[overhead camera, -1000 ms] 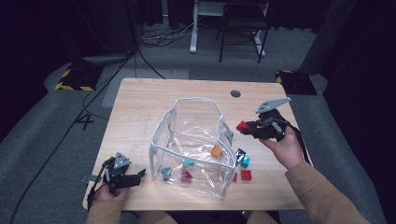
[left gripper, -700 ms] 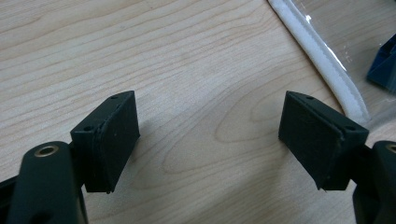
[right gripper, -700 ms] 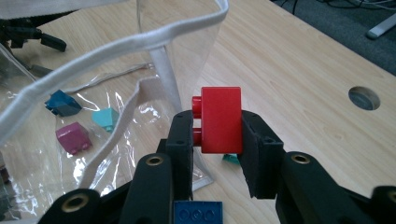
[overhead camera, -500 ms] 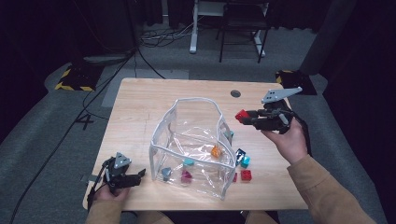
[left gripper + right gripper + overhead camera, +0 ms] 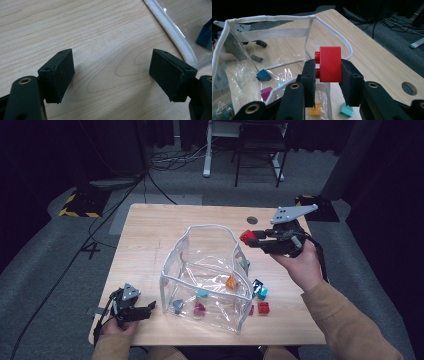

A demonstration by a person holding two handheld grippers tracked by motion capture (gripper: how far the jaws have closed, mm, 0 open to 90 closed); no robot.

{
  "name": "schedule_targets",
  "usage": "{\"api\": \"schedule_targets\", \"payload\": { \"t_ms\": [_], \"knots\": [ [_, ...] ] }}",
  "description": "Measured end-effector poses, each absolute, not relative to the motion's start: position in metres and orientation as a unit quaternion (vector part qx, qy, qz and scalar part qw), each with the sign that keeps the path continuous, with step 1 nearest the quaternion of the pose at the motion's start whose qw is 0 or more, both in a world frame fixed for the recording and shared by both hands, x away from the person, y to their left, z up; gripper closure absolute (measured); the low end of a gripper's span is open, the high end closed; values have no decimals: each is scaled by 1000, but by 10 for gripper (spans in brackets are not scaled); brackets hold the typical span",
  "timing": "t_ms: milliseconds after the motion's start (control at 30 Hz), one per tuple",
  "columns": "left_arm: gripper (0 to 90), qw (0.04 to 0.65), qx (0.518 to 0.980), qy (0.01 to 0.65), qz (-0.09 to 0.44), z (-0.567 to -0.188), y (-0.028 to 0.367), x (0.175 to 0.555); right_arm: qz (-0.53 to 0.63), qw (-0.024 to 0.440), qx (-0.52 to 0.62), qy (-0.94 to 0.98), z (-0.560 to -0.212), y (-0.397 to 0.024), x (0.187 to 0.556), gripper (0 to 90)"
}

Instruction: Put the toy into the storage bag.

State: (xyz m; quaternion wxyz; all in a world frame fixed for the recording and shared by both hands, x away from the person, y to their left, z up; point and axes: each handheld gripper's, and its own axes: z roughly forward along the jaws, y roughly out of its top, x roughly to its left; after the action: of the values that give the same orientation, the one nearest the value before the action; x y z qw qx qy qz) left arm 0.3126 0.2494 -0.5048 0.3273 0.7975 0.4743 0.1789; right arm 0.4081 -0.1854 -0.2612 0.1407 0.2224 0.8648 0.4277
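A clear plastic bag (image 5: 207, 270) with white edging (image 5: 332, 32) stands open in the middle of the wooden table (image 5: 150, 235), several small coloured bricks lying inside it. My right gripper (image 5: 250, 238) hovers just right of the bag's rim, shut on a red brick (image 5: 329, 64) (image 5: 246, 236). The jaws press on the brick's two sides in the right gripper view. At the table's front left corner my left gripper (image 5: 150, 307) rests low over the wood, open, with bare table between its pads (image 5: 62, 72).
Loose bricks lie on the table right of the bag: a red one (image 5: 263, 307), a teal one (image 5: 262, 293) and a dark one (image 5: 256, 285). A round hole (image 5: 252, 220) is in the tabletop behind the right gripper. Cables and chair legs are on the floor beyond.
My right gripper has risen with the red brick and shifted a little toward the far side of the table. The left gripper has stayed put.
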Motion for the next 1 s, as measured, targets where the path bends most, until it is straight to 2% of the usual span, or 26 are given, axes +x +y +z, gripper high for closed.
{"api": "schedule_targets", "payload": {
  "t_ms": [433,1000],
  "knots": [
    [205,327,797,474,179,-505,249,313,413,123,190,882,-260,-135,420,673],
    [205,328,797,475,179,-505,249,313,375,104,193,901,-286,-99,443,673]
  ]
}}
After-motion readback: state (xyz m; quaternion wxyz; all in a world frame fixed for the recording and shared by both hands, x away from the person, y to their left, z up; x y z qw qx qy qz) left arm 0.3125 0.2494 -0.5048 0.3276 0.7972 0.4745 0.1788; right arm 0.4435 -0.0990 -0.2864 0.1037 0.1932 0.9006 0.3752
